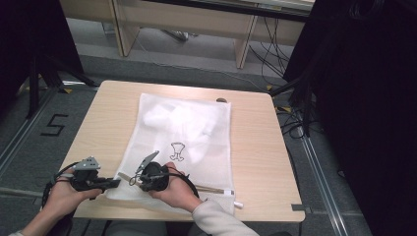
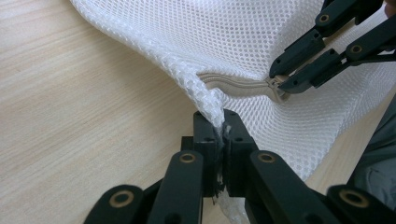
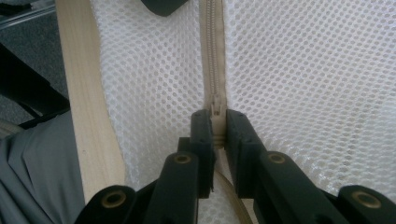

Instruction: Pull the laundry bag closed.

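Bare wood of the desk is lying open to the right of the mesh bag, wide enough for a hand to pass along that side. A similar bare strip is running down the left side, and a narrower one is showing along the far edge. The bag is covering the middle, with a soft white bundle bulging inside its far half. At the near edge, the left gripper and the right gripper are crowding the bag's near-left corner, both pinching fabric, so passage there is blocked.
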A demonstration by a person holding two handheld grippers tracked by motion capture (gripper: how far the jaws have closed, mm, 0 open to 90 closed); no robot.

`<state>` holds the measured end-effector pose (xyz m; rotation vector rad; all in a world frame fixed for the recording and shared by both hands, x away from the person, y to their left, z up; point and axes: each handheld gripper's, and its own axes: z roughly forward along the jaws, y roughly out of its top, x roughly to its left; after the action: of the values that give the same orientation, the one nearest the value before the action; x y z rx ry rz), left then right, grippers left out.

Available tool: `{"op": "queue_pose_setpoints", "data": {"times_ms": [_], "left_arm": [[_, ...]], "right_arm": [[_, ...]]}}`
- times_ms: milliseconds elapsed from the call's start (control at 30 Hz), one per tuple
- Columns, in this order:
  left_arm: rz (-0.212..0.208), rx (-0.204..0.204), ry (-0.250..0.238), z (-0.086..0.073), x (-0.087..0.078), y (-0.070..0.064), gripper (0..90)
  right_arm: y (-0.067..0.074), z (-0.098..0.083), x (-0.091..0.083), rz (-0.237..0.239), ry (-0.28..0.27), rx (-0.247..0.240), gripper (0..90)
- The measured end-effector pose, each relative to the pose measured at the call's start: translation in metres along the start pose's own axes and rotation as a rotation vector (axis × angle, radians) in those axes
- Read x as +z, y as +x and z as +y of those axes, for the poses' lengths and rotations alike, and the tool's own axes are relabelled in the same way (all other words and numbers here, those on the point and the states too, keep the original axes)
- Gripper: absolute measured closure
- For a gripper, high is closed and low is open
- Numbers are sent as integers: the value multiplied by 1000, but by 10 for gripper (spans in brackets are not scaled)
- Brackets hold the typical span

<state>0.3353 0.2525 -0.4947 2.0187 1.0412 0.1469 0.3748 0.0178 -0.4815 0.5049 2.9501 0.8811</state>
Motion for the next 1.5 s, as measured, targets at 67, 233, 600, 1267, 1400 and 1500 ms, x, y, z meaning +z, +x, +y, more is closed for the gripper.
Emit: {"op": "queue_pose_setpoints", "data": {"times_ms": [67, 233, 600, 1267, 1400, 1500], "left_arm": [[-1, 1, 1, 0, 0, 0, 857], [3, 1, 2, 0, 0, 0, 857], [6, -2, 0, 0, 0, 0, 856], [8, -6, 8, -1, 1, 1, 856], [6, 0, 28, 0, 0, 2, 856], [11, -5, 9, -1, 1, 1, 856]], "right_arm": [[0, -1, 0, -1, 1, 4, 824], [0, -1, -1, 0, 4, 1, 824], [-2, -4, -4, 0, 9, 4, 824], [-4, -8, -10, -2, 16, 14, 824], [-5, -9, -10, -2, 18, 16, 824], [-4, -9, -10, 0, 17, 16, 824]]}}
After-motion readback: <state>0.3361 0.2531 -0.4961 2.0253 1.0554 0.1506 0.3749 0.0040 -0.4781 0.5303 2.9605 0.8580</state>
